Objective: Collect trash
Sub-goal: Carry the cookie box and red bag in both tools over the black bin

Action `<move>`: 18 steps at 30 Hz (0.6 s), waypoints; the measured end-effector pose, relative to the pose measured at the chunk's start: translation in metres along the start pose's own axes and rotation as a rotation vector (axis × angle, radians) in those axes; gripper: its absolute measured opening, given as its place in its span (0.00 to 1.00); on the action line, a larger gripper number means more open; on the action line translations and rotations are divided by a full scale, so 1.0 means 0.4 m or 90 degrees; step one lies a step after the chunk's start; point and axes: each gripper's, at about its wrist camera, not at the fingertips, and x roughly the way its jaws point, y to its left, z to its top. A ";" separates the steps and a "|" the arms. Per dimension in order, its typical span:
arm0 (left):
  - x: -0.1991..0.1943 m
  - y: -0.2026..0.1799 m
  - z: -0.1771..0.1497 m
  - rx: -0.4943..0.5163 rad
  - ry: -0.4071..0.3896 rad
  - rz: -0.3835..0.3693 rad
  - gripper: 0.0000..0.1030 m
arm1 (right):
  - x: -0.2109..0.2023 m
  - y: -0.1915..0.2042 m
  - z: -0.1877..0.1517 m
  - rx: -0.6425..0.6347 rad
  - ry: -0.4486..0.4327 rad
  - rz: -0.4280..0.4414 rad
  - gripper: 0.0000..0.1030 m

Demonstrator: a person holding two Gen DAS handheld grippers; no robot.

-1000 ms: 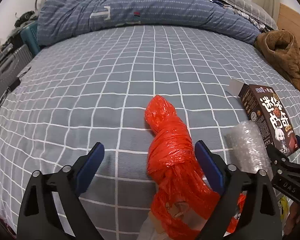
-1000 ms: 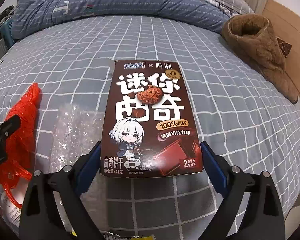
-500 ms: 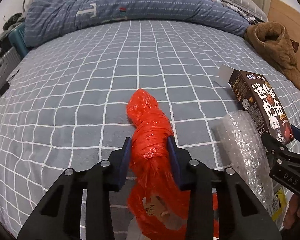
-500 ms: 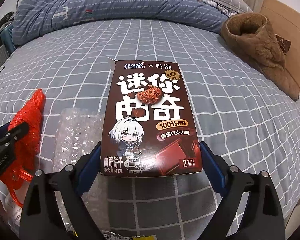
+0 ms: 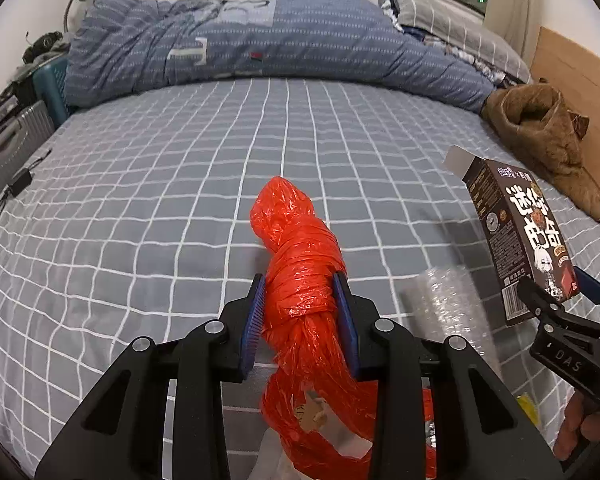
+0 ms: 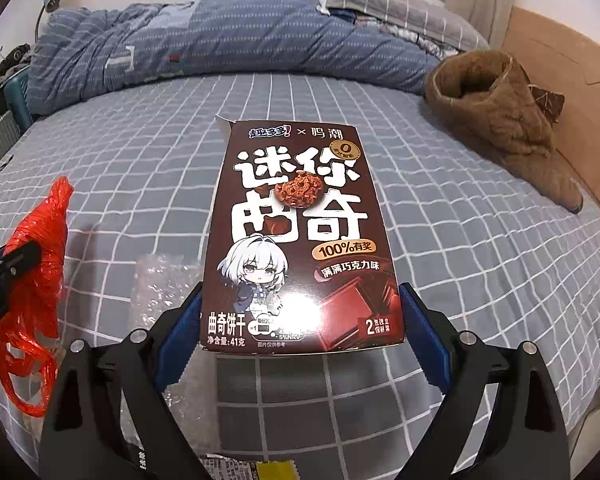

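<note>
Left gripper [image 5: 300, 308]: jaws clenched on the twisted orange plastic bag [image 5: 300, 280], gripping it mid-length; the bag's tip juts ahead over the checked bed [image 5: 160, 208], its loose end trailing below. Right gripper [image 6: 300, 332]: jaws grasping the lower end of the brown cookie box [image 6: 300, 240], held face-up above the bed. Bubble wrap [image 6: 160, 284] lies on the sheet between both grippers.

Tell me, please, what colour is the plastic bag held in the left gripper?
Bright orange-red. The plastic bag shows best in the left wrist view, pinched in the left gripper.
</note>
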 end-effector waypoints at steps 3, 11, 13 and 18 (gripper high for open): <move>-0.028 -0.005 0.002 0.004 -0.013 -0.004 0.32 | -0.027 0.001 0.005 -0.002 -0.013 0.002 0.85; -0.105 -0.017 -0.012 0.016 -0.046 0.000 0.32 | -0.119 0.014 0.002 -0.009 -0.051 0.012 0.85; -0.121 -0.019 -0.015 0.020 -0.054 0.002 0.32 | -0.135 0.014 -0.004 -0.008 -0.054 0.015 0.85; -0.160 -0.026 -0.032 0.026 -0.066 0.005 0.32 | -0.177 0.012 -0.032 -0.006 -0.063 0.020 0.85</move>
